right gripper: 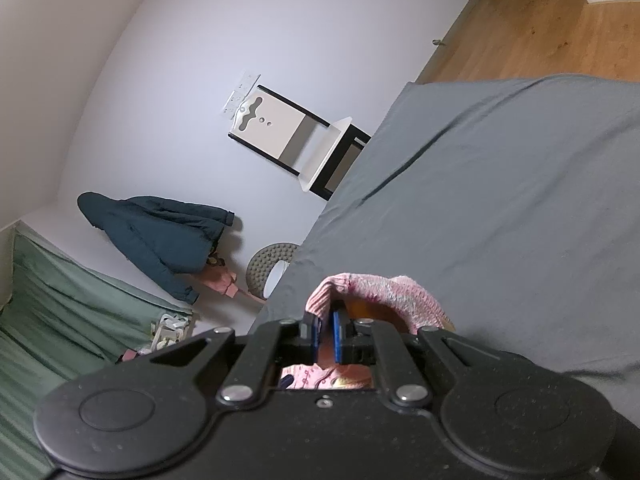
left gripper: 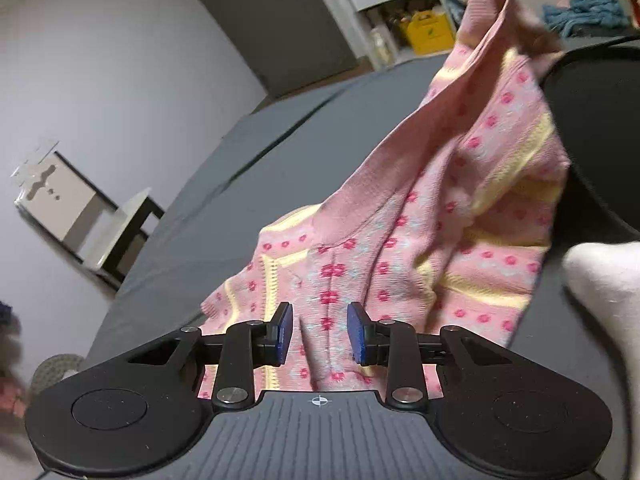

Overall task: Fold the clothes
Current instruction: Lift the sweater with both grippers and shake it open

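our right tongs pinch the ribbed edge of the pink knitted sweater, which hangs across the centre and upper right of the left view over the grey bed; our left tongs gape empty before it.

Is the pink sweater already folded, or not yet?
Not yet folded. The pink sweater hangs crumpled, lifted by its ribbed edge in the right gripper, lower part bunched on the grey bed. The left gripper is open.

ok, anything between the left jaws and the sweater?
Nothing visible. The left gripper is open, with the pink sweater directly ahead and nothing in the gap. The right gripper is shut on the sweater's ribbed edge, holding it up over the grey bed.
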A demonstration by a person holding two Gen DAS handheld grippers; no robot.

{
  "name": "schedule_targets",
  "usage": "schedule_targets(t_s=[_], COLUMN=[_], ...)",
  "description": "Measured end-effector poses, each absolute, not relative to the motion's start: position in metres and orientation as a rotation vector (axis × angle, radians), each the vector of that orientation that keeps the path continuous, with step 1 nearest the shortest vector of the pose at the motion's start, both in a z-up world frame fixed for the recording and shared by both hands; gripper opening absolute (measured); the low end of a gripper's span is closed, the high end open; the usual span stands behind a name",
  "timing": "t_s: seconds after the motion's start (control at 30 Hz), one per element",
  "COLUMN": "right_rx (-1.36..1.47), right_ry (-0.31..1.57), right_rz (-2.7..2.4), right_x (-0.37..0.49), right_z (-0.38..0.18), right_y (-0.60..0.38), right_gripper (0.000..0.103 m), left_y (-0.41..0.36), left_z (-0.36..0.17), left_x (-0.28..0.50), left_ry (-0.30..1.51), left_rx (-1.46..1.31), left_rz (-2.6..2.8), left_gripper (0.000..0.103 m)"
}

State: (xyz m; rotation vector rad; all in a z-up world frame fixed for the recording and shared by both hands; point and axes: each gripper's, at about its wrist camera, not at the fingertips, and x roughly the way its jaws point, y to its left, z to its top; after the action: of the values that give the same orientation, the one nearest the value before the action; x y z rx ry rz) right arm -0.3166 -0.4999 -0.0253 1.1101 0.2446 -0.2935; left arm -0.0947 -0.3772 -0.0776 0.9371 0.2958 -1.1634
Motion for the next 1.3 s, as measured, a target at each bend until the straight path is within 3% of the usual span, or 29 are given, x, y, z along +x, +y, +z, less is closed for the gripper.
schedule_targets(t_s=[0.37,0.5,0.63,1.3], right_rx=[1.123,1.128,1.13,1.073], right_ry=[0.243,0.243,0.242,0.276], right_rz=[-0.277,-0.276,-0.278,-0.196], right_x=[-0.317,-0.317,-0.318,-0.3], right_z=[-0.032,-0.032,-0.033,-0.012], right_y=[-0.502,-0.505,-0.505,-0.486], right_gripper=[0.009,0.009,0.009,0.009], left_y=[-0.39,-0.397,-0.397,-0.292], left_z=[-0.089,-0.093,-0.091,0.025], left_x=[-0.092,-0.087,-0.083,-0.123], left_ry=[0.361,0.406,0.42,0.069], left_rx=[0.98,0.967,0.949,0.762], left_rz=[-1.159,-1.142,-1.146,-0.934], left_gripper=[0.03,0.01,0.008,0.007])
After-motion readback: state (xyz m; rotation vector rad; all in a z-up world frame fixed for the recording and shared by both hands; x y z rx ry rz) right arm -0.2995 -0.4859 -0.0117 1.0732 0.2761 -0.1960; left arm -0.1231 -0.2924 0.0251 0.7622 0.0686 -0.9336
